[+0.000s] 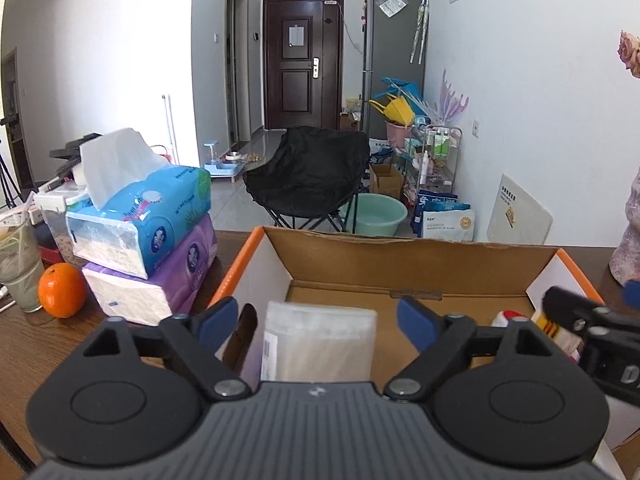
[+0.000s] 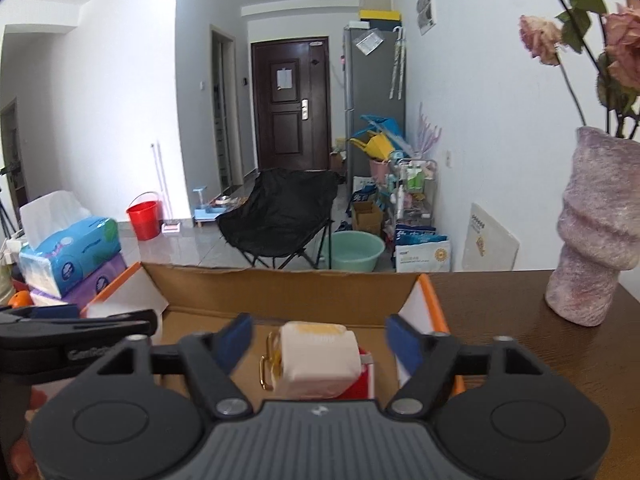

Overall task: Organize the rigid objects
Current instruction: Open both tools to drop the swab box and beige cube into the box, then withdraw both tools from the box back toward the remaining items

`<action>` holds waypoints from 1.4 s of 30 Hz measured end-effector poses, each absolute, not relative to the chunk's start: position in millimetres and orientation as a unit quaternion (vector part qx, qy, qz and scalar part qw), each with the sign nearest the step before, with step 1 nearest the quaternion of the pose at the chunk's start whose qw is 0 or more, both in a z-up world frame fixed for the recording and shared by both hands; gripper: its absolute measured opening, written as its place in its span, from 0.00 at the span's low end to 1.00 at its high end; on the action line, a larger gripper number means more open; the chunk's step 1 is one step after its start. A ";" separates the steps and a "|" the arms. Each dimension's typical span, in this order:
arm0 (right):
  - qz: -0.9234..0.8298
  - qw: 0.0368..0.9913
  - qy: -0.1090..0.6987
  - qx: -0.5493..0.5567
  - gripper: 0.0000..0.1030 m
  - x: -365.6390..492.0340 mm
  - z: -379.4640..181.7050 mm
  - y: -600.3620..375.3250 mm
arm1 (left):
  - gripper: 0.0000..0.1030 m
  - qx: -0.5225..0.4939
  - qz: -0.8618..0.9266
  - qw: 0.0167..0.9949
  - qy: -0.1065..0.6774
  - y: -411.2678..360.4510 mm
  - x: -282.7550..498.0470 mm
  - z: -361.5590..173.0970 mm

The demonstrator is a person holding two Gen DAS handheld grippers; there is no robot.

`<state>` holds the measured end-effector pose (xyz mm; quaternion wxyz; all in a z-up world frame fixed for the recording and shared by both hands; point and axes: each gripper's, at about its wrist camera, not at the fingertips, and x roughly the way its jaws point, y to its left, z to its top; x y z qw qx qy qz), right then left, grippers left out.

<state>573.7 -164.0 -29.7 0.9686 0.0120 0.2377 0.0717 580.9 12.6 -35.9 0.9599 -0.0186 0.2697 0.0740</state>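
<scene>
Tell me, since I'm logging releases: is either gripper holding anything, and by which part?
Nothing is held. The left gripper stands open around a clear packet; the right gripper stands open around a white box, pads clear of both.

We see a brown cardboard box (image 1: 420,264) with orange edges and white side flaps on the dark brown bench (image 2: 500,312). Beside it, a blue tissue pack (image 1: 140,216) tops a purple one (image 1: 160,280), near an orange (image 1: 62,290). The vase (image 2: 596,232) is mottled pink.
</scene>
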 end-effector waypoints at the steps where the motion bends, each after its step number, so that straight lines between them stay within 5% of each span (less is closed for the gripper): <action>1: 0.066 0.971 0.230 0.015 0.94 571.5 -27.8 -166.6 | 0.98 -0.021 0.078 0.960 0.268 13.4 580.4 -35.1; 5: 0.059 0.974 0.219 0.022 1.00 567.4 -20.8 -174.7 | 1.00 -0.023 0.077 0.962 0.262 13.4 577.3 -31.8; 42: 0.053 0.976 0.211 0.009 1.00 526.0 -15.6 -184.5 | 1.00 -0.020 0.067 0.966 0.248 8.0 529.5 -21.7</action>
